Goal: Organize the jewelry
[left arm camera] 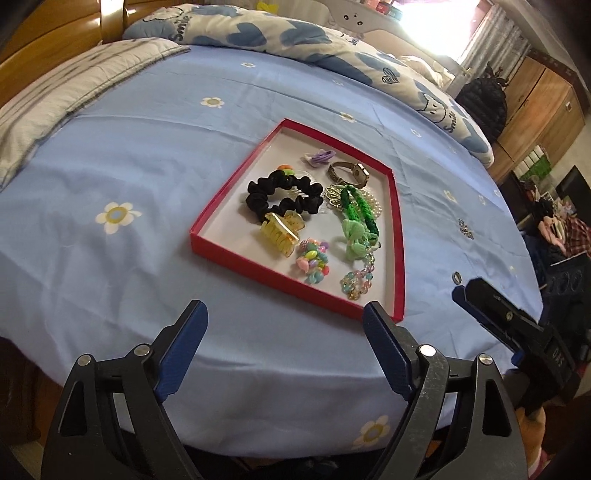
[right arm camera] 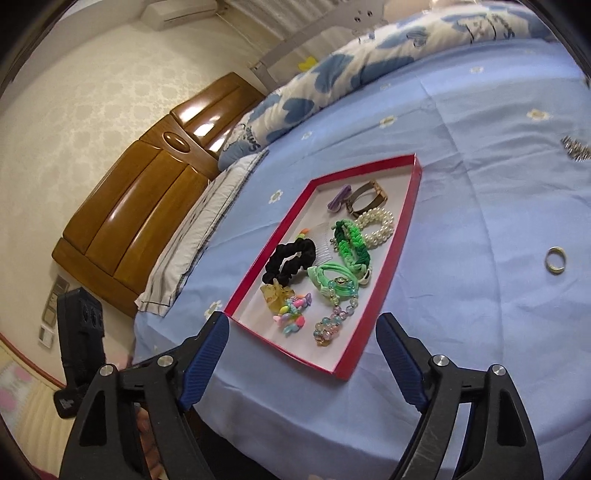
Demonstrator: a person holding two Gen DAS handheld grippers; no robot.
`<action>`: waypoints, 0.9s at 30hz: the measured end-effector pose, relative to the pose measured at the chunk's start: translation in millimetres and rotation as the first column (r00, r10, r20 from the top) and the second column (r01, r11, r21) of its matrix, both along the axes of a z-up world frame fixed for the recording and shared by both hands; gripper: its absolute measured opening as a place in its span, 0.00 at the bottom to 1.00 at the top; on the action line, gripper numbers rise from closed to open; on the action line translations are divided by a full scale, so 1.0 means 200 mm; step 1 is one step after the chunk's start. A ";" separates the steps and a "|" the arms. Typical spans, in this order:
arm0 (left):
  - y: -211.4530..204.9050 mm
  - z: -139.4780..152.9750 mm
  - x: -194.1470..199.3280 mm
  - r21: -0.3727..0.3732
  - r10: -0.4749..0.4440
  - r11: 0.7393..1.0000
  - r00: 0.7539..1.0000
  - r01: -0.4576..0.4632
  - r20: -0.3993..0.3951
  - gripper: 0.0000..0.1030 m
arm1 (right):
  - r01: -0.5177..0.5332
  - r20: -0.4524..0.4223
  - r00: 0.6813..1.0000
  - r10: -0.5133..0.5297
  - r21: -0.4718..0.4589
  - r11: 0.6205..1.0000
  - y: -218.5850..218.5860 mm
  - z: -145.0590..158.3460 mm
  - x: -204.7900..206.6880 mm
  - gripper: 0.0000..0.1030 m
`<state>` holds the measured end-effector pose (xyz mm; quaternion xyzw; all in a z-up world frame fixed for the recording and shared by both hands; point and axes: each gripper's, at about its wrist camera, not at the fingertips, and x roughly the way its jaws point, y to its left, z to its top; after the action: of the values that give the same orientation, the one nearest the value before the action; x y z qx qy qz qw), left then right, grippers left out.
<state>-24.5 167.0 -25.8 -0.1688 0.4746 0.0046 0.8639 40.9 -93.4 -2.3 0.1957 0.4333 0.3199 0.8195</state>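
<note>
Left tongs (left arm camera: 284,317) spread wide, nothing between the pads, hovering over the near edge of the bed (left arm camera: 147,166). Right tongs (right arm camera: 301,332) also spread and empty, just short of the tray's near corner. In the left wrist view the right tool only pokes in at the far right edge, mostly cut off.

Red tray (right arm camera: 388,266) with white floor sits mid-bed on the blue flowered sheet. Inside, near to far: pastel bead cluster (left arm camera: 312,267), clear-bead bracelet (left arm camera: 356,282), yellow claw clip (left arm camera: 279,230) touching the black scrunchie (left arm camera: 284,197), green hair ties (right arm camera: 332,277), green braided bracelet (right arm camera: 352,242), pearl bracelet (right arm camera: 376,225), watch (left arm camera: 351,173), purple clip (left arm camera: 319,157).

Hard to read:
- Clear comb (right arm camera: 327,242) is mostly under the scrunchie and braid; only teeth show.
- The pearl bracelet is nearly hidden behind the braid in the left view.
- A gold filigree piece (left arm camera: 334,195) is tucked under the braid; can't tell what it is.
- A small orange-green item (left arm camera: 285,169) behind the scrunchie is unidentifiable.

Outside the tray, right side: a ring (right arm camera: 556,260) lies loose on the sheet, well apart from the tray. Farther right, a small sparkly piece (right arm camera: 576,147) is cut by the frame edge and blurred; type unclear.

Far side: a heart-print quilt (left arm camera: 295,33), a striped pillow (left arm camera: 55,99) far left, a wooden headboard (right arm camera: 147,206).
</note>
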 end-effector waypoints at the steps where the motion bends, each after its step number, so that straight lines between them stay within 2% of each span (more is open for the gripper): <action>1: 0.00 0.00 -0.01 0.010 0.001 1.000 1.000 -0.001 0.000 0.84 | -0.009 0.011 1.000 0.009 -0.017 1.000 0.00 0.00 -0.02 0.81; 6: -0.05 0.05 -0.08 0.088 -0.005 0.996 1.000 0.004 0.016 0.84 | -0.011 0.062 0.998 0.018 -0.104 0.994 -0.03 0.05 -0.10 0.82; 9: -0.06 0.13 -0.12 0.145 -0.007 0.989 0.998 -0.001 0.057 0.84 | -0.017 0.133 0.990 0.039 -0.161 0.987 -0.03 0.15 -0.15 0.82; 11: -0.07 0.20 -0.13 0.178 -0.017 0.984 0.996 0.001 0.092 0.89 | -0.029 0.184 0.980 0.068 -0.206 0.978 -0.02 0.24 -0.18 0.83; 12: -0.08 0.24 -0.14 0.190 -0.023 0.982 0.994 0.002 0.109 0.95 | -0.032 0.213 0.974 0.082 -0.229 0.973 -0.02 0.29 -0.19 0.84; 13: -0.08 0.29 -0.14 0.210 -0.031 0.978 0.990 0.002 0.134 0.99 | -0.035 0.244 0.965 0.097 -0.244 0.969 -0.01 0.34 -0.20 0.87; 16: -0.11 0.35 -0.13 0.279 -0.037 0.960 0.979 -0.020 0.199 1.00 | 0.003 0.326 0.941 0.088 -0.268 0.963 -0.02 0.47 -0.21 1.00; 17: -0.11 0.34 -0.12 0.300 -0.034 0.953 0.978 -0.030 0.205 1.00 | 0.012 0.344 0.935 0.086 -0.273 0.962 -0.02 0.48 -0.21 1.00; 20: -0.11 0.29 -0.09 0.307 -0.019 0.951 0.980 -0.045 0.200 1.00 | 0.034 0.371 0.925 0.078 -0.286 0.958 0.00 0.46 -0.20 1.00; 27: -0.11 0.08 -0.07 0.328 0.008 0.944 0.995 -0.041 0.101 1.00 | 0.041 0.287 0.957 0.043 -0.280 0.959 0.03 0.19 -0.20 1.00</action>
<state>-37.6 144.1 -9.2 -0.0277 0.4219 0.0861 0.9021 0.8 -87.0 35.9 0.0271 0.3496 0.2804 0.8935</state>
